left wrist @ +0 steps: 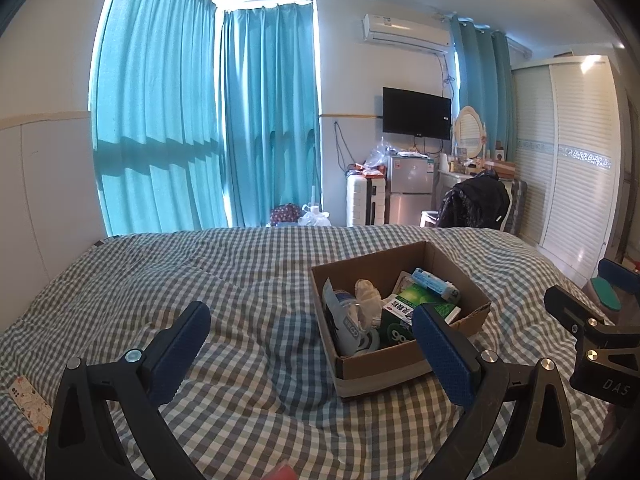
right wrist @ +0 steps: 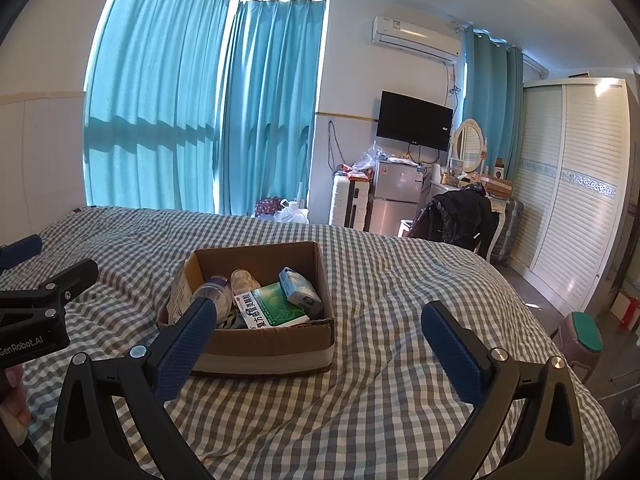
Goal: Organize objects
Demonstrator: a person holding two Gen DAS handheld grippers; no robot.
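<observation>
Grippers come first in both views: we see the left gripper [left wrist: 312, 344] with its blue-padded fingers spread wide and nothing between them, and the right gripper [right wrist: 320, 340] likewise released and empty, both hovering over the gingham bedspread [left wrist: 248, 280]. At the lower left edge of the left view a small patterned card [left wrist: 30, 406] lies on the bedspread.

Just beyond the fingers we find the cardboard box [right wrist: 256, 344] sitting on the bed, open at the top. Inside it we make out a green and white medicine box [right wrist: 272, 308], a pale blue tissue pack [right wrist: 300, 290] leaning beside it, a clear plastic bottle [right wrist: 212, 292] lying toward the left wall, and a crumpled whitish item [right wrist: 244, 278] behind that we cannot identify.

Farther off, past the foot of the bed, we see a small silver fridge [left wrist: 410, 190], a wall-mounted television [left wrist: 416, 114], an air conditioner [left wrist: 406, 32], teal curtains [left wrist: 160, 120] and a white louvred wardrobe [left wrist: 568, 152].
</observation>
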